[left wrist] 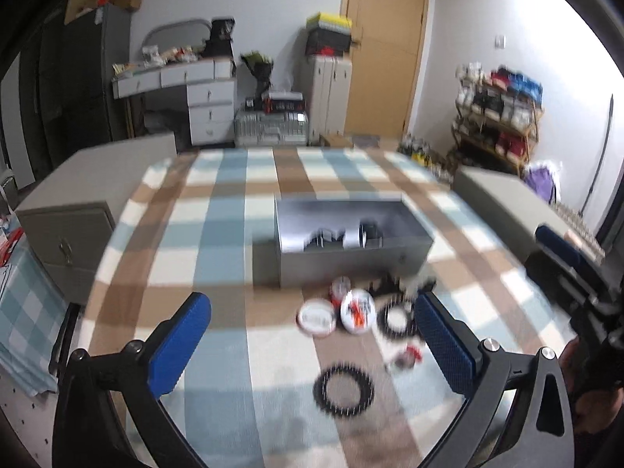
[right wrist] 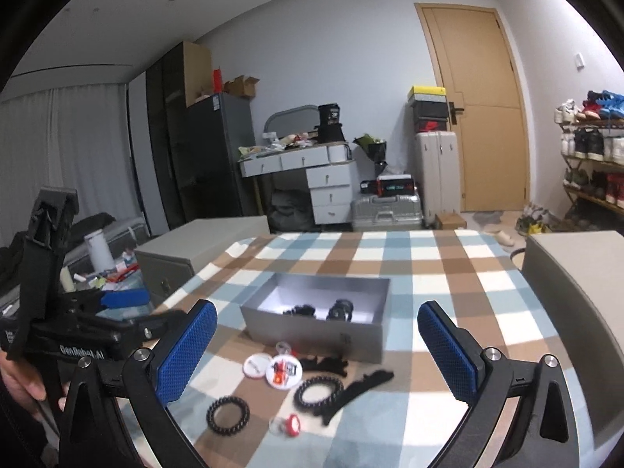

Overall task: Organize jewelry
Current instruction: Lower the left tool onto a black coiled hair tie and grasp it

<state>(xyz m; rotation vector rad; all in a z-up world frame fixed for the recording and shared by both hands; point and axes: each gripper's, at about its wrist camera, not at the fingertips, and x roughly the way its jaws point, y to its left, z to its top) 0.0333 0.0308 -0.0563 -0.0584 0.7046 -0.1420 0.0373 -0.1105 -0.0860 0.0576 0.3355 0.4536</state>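
Note:
A grey open box (right wrist: 323,333) stands on the plaid tablecloth (right wrist: 429,273) with dark jewelry pieces inside (right wrist: 337,309); it also shows in the left wrist view (left wrist: 351,263). In front of it lie two round white badges (right wrist: 286,371), two black coil bracelets (right wrist: 228,415) (right wrist: 318,390), black hair clips (right wrist: 362,386) and a small red ring (right wrist: 291,425). In the blurred left wrist view the badges (left wrist: 357,311) and a black coil bracelet (left wrist: 343,390) lie between the fingers. My left gripper (left wrist: 312,345) is open and empty above them. My right gripper (right wrist: 318,355) is open and empty.
Grey cabinets flank the table on the left (right wrist: 171,261) and right (right wrist: 577,292). The other gripper's body shows at the left of the right wrist view (right wrist: 70,323). A door, a dresser, suitcases and a shoe rack (right wrist: 592,148) stand behind.

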